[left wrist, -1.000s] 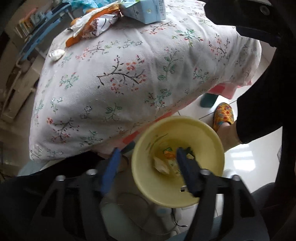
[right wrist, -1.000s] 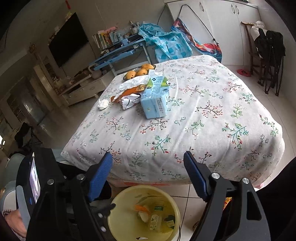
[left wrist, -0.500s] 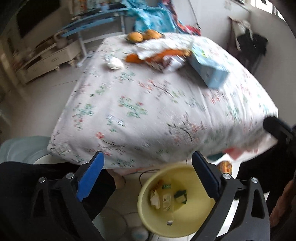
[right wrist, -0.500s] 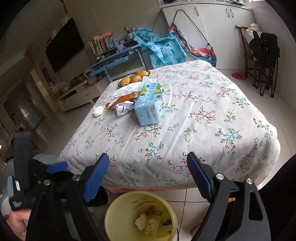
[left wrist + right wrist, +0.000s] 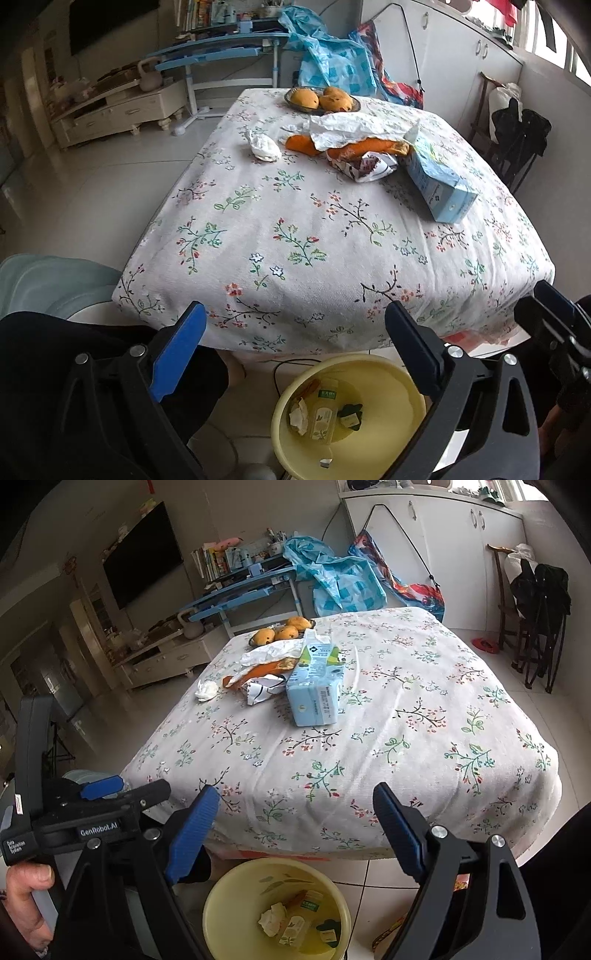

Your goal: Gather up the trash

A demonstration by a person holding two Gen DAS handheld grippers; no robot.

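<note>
A yellow bin [image 5: 402, 384] [image 5: 229, 890] stands on the floor at the table's near edge, holding a small bottle [image 5: 322, 417], a tissue and scraps. On the floral tablecloth [image 5: 314, 229] lie a crumpled tissue [image 5: 264, 147] [image 5: 206, 690], an orange and white wrapper [image 5: 354, 136] [image 5: 269, 661], a crumpled printed bag [image 5: 369, 166] and a blue carton [image 5: 437, 184] [image 5: 316, 690]. My left gripper [image 5: 295, 325] is open and empty above the bin. My right gripper [image 5: 295, 808] is open and empty, beside it.
A plate of mangoes [image 5: 321, 99] [image 5: 284, 631] sits at the table's far edge. A blue desk [image 5: 218, 55], a TV stand [image 5: 118, 107] and blue bags [image 5: 340, 579] stand behind. A chair with dark clothes [image 5: 539, 602] is at the right.
My left gripper has opened wide and lifted from inside the bin to face the table. The right gripper has risen slightly and stayed open.
</note>
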